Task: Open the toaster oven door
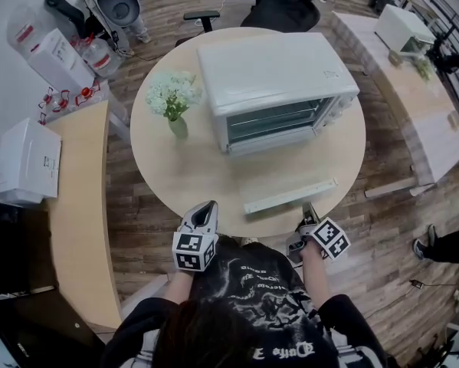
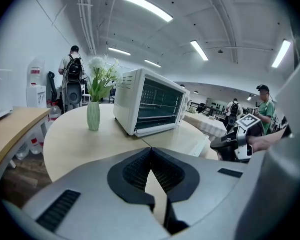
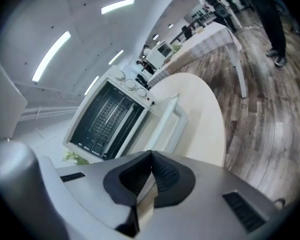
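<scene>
The white toaster oven (image 1: 279, 79) stands on the far half of the round table (image 1: 168, 179). Its glass door (image 1: 279, 181) lies folded down flat toward me, handle (image 1: 290, 195) nearest the table's front edge, and the racks inside show. In the right gripper view the oven (image 3: 107, 116) and its lowered door (image 3: 162, 124) lie ahead. My left gripper (image 1: 204, 215) is at the table's front edge, left of the door, shut and empty. Just right of the handle's end, my right gripper (image 1: 309, 213) is also shut with nothing between its jaws. It shows in the left gripper view as the right gripper (image 2: 230, 144).
A green vase of white flowers (image 1: 173, 102) stands left of the oven. A wooden counter (image 1: 76, 205) with a white box (image 1: 22, 163) runs along the left. A long table at the right carries another oven (image 1: 401, 27). People stand in the background.
</scene>
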Tool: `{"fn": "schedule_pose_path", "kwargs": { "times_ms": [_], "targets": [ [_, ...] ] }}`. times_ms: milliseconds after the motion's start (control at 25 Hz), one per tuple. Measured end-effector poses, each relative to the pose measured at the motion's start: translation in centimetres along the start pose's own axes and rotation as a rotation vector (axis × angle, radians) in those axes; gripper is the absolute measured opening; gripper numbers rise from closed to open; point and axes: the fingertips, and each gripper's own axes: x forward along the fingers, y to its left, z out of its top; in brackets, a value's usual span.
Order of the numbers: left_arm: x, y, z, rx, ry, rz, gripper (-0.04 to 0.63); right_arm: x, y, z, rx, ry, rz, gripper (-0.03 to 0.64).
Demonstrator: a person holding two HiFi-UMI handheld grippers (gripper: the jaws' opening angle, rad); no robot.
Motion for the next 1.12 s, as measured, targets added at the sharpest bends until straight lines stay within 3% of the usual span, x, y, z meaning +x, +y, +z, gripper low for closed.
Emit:
{"fn": "schedule_pose_path", "kwargs": {
  "times_ms": [400,600,680,1120],
  "targets": [
    [-0.7,-2.5,3.9,0.011,-0.104,-0.081,0.020,-4.4,9.9,3.6,-0.724,-0.147,0.068,0.008],
    [-1.2,-3.1,4.7,0.045,-0.136,-0.103,0.020,-4.6,13.0,2.1,-0.951,-0.193,0.085,0.008],
    [-1.5,-3.0,4.4,0.058,-0.133,-0.103,0.020,-4.4,13.2,1.1,-1.004,-0.175,0.075,0.008],
    [-2.6,-0.9,4.2,0.044,-0.140,-0.060,0.020,-3.6,14.7,0.0,-1.079,-0.171,0.093,0.006]
  ]
}}
